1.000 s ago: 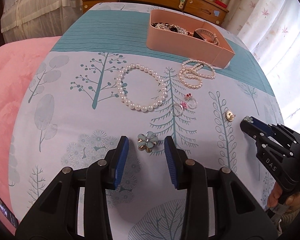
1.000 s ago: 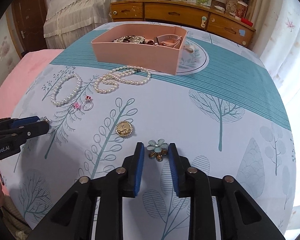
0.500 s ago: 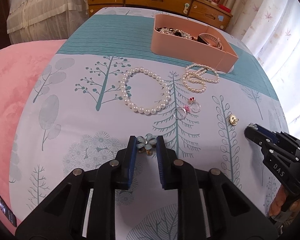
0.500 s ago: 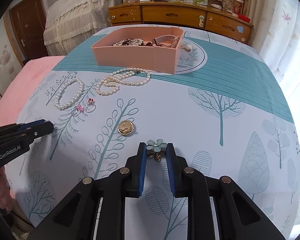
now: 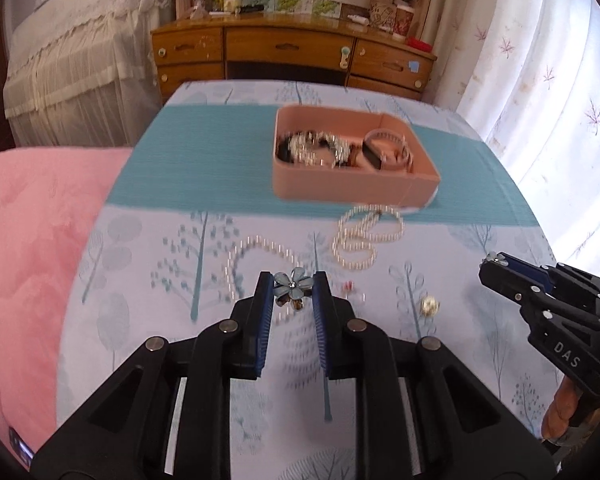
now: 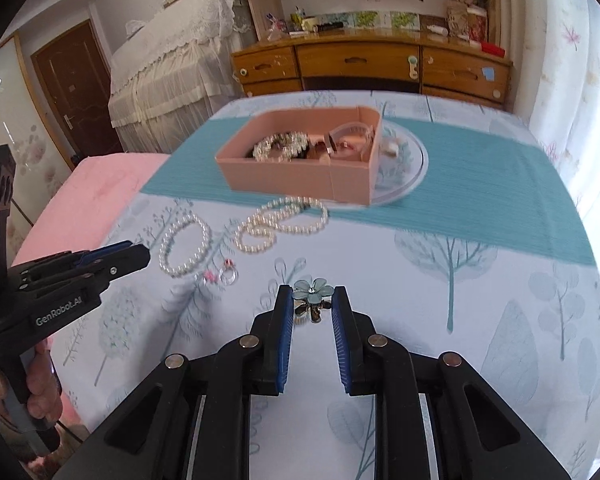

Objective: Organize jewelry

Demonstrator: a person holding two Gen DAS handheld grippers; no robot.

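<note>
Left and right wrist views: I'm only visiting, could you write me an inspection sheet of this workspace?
Surface: tree-print cloth, teal band across it.
Job's things: pink box holding jewelry; pearl bracelet, pearl necklace, two rings and gold pendant loose on the cloth.
Clutter: white plate under the box.
Grippers: left gripper shut on blue flower piece; right gripper shut on second flower piece.
Cables: nothing seen.
Surroundings: wooden dresser, white curtain, pink blanket.

The left gripper (image 5: 293, 290) and right gripper (image 6: 313, 300) each point toward 12 o'clock — both clamped on a flower brooch, raised.
</note>
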